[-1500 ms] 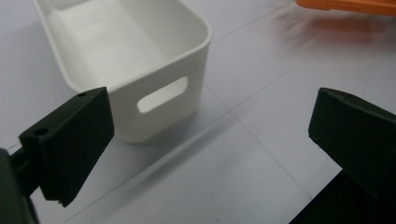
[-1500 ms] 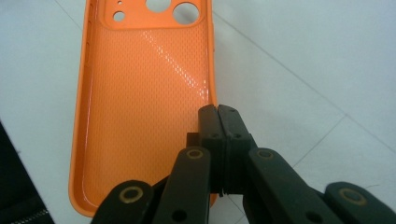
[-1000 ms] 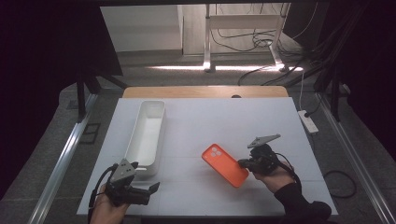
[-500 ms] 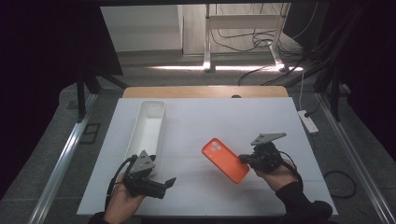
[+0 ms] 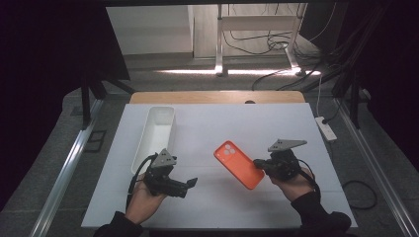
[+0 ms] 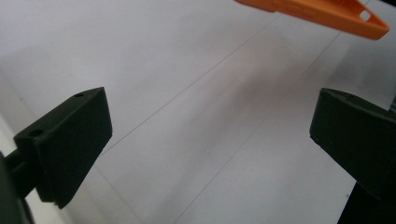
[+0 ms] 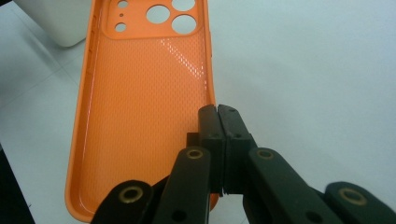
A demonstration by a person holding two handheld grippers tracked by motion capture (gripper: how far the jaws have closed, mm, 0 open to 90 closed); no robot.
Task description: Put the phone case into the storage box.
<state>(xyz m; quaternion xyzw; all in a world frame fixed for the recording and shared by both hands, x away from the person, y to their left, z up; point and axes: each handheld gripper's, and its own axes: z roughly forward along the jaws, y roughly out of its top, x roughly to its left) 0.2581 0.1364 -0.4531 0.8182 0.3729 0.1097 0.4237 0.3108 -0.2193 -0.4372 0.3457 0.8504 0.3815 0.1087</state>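
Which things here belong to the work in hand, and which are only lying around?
In use:
- orange soft plastic phone case, its side wall pinched by the right hand-held gripper
- left hand-held gripper, jaws open, pointing toward the case
- long white plastic tray, possibly

Lying about:
- white power strip at the table's right edge
- cables on the floor behind

Readable text: none in any view.
Orange phone case (image 7: 140, 102): plain, no brand, lettering or number on its textured inner face or rim.
White bin (image 5: 155, 133): plain, no label or marking.
White table sheet (image 5: 222, 128): plain apart from faint thin lines, no print.
Left gripper (image 6: 210, 135) and right gripper (image 7: 218, 121): black jaws with screw holes, no readable marks.
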